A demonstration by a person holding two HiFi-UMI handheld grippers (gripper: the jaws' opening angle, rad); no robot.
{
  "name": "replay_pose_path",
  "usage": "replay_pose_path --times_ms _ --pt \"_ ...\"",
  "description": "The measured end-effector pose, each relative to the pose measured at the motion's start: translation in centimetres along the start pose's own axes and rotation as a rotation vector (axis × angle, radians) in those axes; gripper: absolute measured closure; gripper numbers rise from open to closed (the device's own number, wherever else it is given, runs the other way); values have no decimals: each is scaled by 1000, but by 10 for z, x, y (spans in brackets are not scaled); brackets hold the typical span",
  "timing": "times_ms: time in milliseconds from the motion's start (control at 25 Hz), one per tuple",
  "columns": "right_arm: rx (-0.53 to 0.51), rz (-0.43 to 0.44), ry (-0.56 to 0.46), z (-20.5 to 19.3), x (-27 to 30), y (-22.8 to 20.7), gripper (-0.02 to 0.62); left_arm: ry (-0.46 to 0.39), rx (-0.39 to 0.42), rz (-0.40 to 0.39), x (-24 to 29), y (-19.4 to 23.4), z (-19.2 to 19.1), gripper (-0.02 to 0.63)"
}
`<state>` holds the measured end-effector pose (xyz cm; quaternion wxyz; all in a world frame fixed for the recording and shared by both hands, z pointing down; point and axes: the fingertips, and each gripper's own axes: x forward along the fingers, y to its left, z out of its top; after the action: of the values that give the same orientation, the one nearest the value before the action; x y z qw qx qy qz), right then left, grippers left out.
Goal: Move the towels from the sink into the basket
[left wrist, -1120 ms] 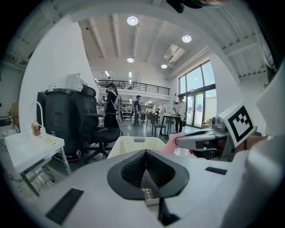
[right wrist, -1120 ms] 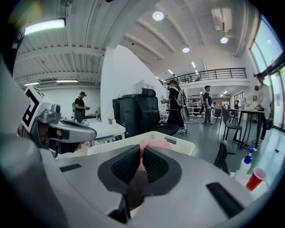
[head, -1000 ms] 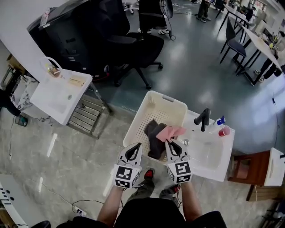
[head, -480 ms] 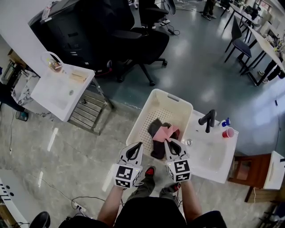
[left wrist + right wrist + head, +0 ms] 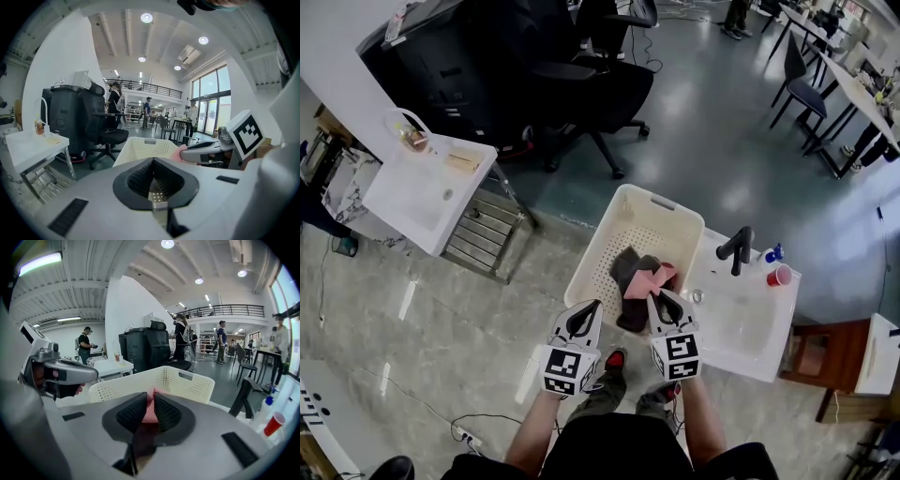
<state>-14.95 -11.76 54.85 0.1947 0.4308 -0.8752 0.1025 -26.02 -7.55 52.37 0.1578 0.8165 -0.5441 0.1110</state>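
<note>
We've swung the pink towel (image 5: 643,281) off the sink (image 5: 748,339) side and down into the basket (image 5: 630,212), onto the dark towels (image 5: 627,266). Right gripper (image 5: 660,299) still pinches it, left gripper (image 5: 587,309) is closed and empty. Only letting go is left, we reckon.

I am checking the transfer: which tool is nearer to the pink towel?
Right. The right tool grips the pink towel over the basket; the left tool is to its left, not touching it.
</note>
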Motion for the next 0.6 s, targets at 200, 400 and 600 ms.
replay_pose_path --times_ms 200,400,600 --pt "18 -5 -34 7 -2 -1 392 -6 4 -3 0 1 5 598" --pt "20 -25 -54 12 -9 -5 362 -11 11 -15 0 -5 7 598" --pt "26 -34 -81 18 -20 -8 362 -23 24 -32 -1 -14 13 598"
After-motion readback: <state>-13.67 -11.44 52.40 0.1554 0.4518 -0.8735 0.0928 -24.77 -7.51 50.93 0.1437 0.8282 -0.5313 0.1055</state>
